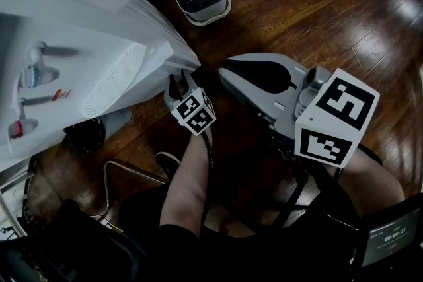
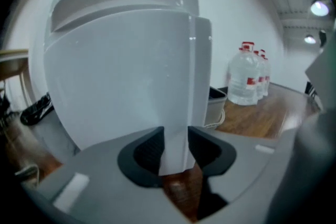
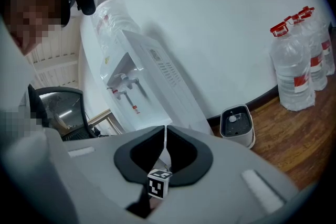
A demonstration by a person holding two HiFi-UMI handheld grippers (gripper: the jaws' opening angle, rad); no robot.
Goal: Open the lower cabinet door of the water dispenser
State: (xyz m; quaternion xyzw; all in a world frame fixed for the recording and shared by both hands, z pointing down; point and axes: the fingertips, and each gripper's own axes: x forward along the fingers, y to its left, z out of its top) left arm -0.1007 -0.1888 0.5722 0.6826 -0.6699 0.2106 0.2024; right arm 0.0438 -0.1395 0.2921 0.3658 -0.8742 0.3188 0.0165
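A dark wooden floor (image 1: 317, 16) meets a white wall. The dispenser (image 1: 73, 30) stands by the wall at the floor's left edge. The left gripper (image 2: 176, 150) clamps the free edge of its lower door (image 2: 115, 81). The right gripper (image 3: 163, 136), jaws closed on nothing, hangs nearby.

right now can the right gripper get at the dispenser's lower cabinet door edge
Probably not as things stand: the right gripper is shut, and the left gripper, clamped on the edge of the lower cabinet door, sits right between it and that edge.
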